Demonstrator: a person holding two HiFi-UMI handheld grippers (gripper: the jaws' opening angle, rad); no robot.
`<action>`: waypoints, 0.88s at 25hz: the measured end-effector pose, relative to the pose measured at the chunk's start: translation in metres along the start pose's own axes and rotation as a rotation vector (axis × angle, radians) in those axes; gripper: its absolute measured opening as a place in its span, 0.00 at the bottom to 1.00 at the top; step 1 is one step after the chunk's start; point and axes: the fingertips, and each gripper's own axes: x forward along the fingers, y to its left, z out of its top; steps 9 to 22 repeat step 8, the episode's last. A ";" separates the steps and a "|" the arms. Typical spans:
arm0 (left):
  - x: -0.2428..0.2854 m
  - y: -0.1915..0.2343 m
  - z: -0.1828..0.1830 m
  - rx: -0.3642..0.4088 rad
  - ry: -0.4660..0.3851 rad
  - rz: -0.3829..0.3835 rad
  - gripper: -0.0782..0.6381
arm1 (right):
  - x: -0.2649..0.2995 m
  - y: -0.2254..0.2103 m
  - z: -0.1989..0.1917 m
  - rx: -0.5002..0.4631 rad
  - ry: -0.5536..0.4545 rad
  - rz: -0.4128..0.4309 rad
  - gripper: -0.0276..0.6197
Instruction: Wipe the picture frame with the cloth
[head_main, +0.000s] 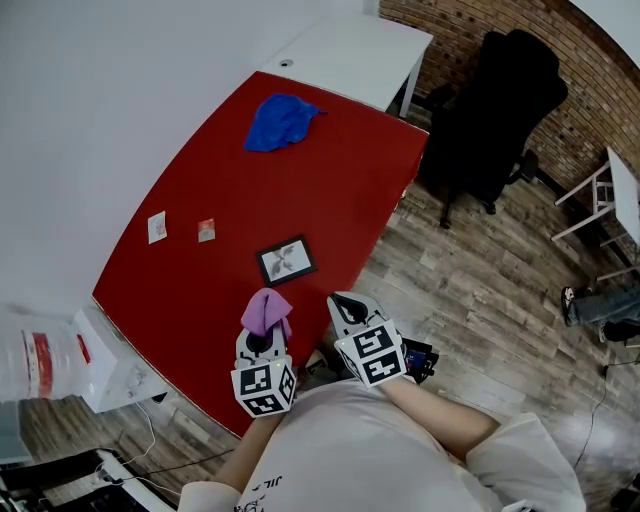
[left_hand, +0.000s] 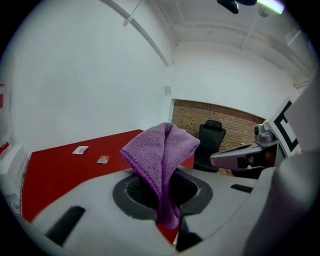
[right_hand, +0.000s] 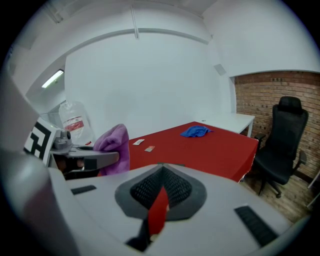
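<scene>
A small black picture frame (head_main: 285, 261) lies flat on the red table (head_main: 330, 190), near its front right edge. My left gripper (head_main: 267, 328) hovers just in front of the frame and is shut on a purple cloth (head_main: 267, 310). In the left gripper view the cloth (left_hand: 162, 155) stands up folded out of the jaws of the left gripper (left_hand: 164, 197). My right gripper (head_main: 345, 308) is beside it to the right, near the table's edge, shut with nothing held. The right gripper view shows its shut jaws (right_hand: 161, 192) and the purple cloth (right_hand: 114, 147) at left.
A crumpled blue cloth (head_main: 281, 121) lies at the table's far end. Two small cards (head_main: 157, 227) (head_main: 206, 230) lie left of the frame. A white desk (head_main: 350, 50) adjoins the far end. A black office chair (head_main: 495, 105) stands to the right, on the wooden floor.
</scene>
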 end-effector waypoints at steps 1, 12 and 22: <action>0.000 0.000 0.000 0.001 0.000 0.000 0.20 | 0.000 0.001 0.000 -0.003 0.000 0.002 0.05; -0.006 0.000 -0.008 0.003 0.025 -0.008 0.20 | -0.005 0.006 -0.009 0.007 0.016 -0.003 0.05; -0.006 0.000 -0.008 0.003 0.025 -0.008 0.20 | -0.005 0.006 -0.009 0.007 0.016 -0.003 0.05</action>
